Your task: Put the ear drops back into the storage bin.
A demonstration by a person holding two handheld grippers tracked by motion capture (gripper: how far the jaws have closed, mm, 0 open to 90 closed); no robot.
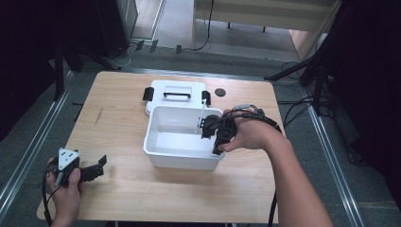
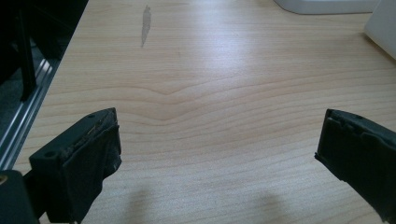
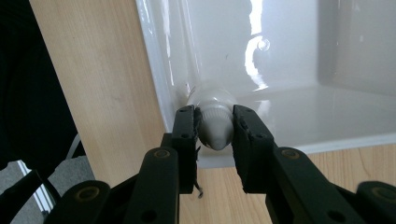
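A: In the high view we see a white bin (image 1: 182, 144) at the middle of the tabletop (image 1: 127, 189), with its lid (image 1: 176, 94) lying flat just behind it, black handle up. A small dark disc (image 1: 219, 92) sits on the wood to the right of the lid.

B: We note the right tongs (image 1: 211, 137) over the bin's right side, carried by a hand (image 1: 250, 135) that comes in from the lower right. In the right gripper view the right tongs (image 3: 214, 133) are clamped on the capped end of a white tube (image 3: 214, 119), one pad on each side of the cap. The tube's body points away, over the bin's rim (image 3: 159, 88) and into it.

A: We cannot tell whether the tube's far end touches the bin's floor.

B: The left tongs (image 1: 97, 168) rest low near the tabletop's left front corner, well apart from the bin. In the left gripper view the left tongs (image 2: 217, 149) stand wide apart, with bare wood between the pads and nothing held.
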